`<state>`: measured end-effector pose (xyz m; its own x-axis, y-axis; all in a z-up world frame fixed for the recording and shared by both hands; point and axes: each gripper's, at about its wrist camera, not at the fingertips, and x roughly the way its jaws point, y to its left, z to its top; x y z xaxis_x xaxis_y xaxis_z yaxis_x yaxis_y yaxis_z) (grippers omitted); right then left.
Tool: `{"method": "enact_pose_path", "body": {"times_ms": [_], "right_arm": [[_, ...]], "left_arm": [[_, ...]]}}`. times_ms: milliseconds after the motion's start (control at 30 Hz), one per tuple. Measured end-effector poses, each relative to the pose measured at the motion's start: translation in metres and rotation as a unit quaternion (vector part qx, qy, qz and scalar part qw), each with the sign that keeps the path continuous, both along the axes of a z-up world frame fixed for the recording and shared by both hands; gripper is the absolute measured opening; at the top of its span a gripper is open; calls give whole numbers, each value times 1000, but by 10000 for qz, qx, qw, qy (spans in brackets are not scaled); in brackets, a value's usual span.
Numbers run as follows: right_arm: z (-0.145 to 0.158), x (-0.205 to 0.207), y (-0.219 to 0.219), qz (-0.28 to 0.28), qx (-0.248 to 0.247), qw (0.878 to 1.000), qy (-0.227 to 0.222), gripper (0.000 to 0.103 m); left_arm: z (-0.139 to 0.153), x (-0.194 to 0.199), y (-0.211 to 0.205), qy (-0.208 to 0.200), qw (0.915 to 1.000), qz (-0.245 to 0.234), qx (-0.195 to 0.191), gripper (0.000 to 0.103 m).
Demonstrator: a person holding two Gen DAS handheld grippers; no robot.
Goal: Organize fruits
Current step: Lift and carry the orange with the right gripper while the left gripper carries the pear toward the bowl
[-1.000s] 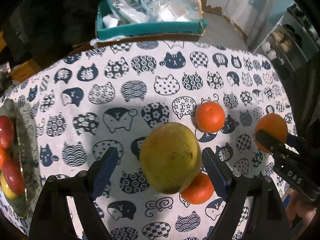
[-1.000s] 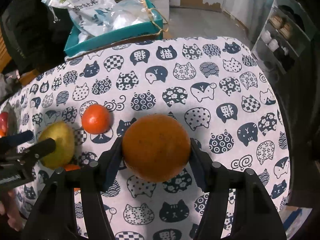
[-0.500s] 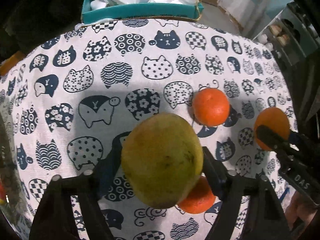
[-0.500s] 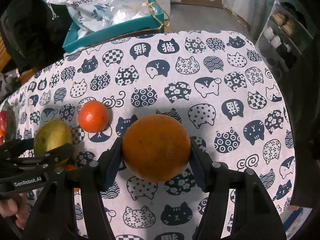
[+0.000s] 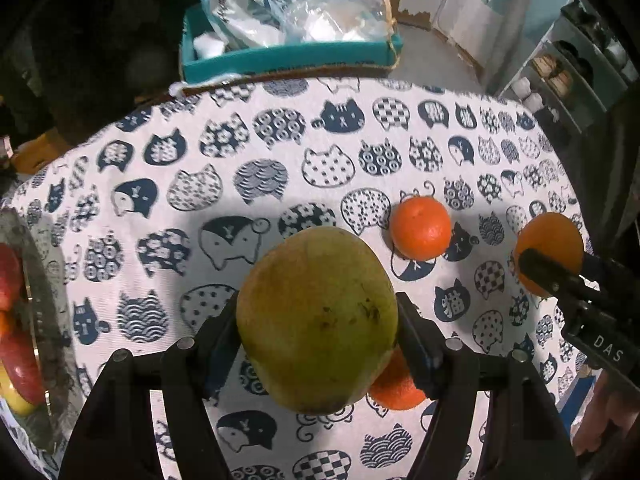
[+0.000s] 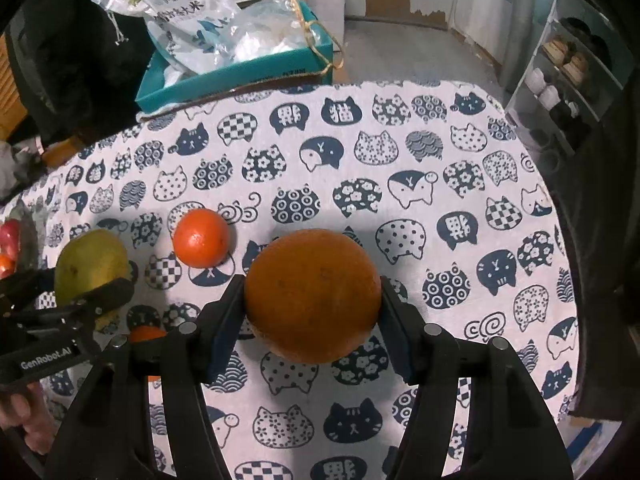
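My left gripper [image 5: 318, 320] is shut on a yellow-green mango [image 5: 318, 320] and holds it above the cat-print tablecloth [image 5: 248, 148]. My right gripper [image 6: 312, 300] is shut on a large orange [image 6: 312, 296], also lifted off the cloth. The mango also shows in the right wrist view [image 6: 90, 266], and the large orange shows in the left wrist view [image 5: 550, 248]. A small tangerine [image 5: 420, 227] lies on the cloth between them. Another tangerine [image 5: 396, 388] lies under the mango, mostly hidden. A glass bowl [image 5: 44, 292] at the far left holds red and yellow fruit.
A teal box [image 5: 288, 54] with plastic bags stands beyond the table's far edge. A shelf rack [image 6: 576, 64] with jars is at the right. The table's edge curves off at the right side.
My left gripper closed on the mango and lifted it off the cloth. The right gripper kept hold of the large orange and barely moved.
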<state>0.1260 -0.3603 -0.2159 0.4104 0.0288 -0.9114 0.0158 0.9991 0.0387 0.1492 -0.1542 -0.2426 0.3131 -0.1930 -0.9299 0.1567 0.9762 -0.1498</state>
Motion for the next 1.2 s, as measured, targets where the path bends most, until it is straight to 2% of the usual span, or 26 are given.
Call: {"method": "enact_pose_path", "body": {"times_ms": [633,1200], "right_arm": [[64,-15,29,308,-19,9974,-649,63],[119,-31,69,719,55,9902,-1198,63]], "left_arm": [[76,-29,39,-859,9962,159,-58,73],[128,-60,84,-1453,9885,417,-40,73]]}}
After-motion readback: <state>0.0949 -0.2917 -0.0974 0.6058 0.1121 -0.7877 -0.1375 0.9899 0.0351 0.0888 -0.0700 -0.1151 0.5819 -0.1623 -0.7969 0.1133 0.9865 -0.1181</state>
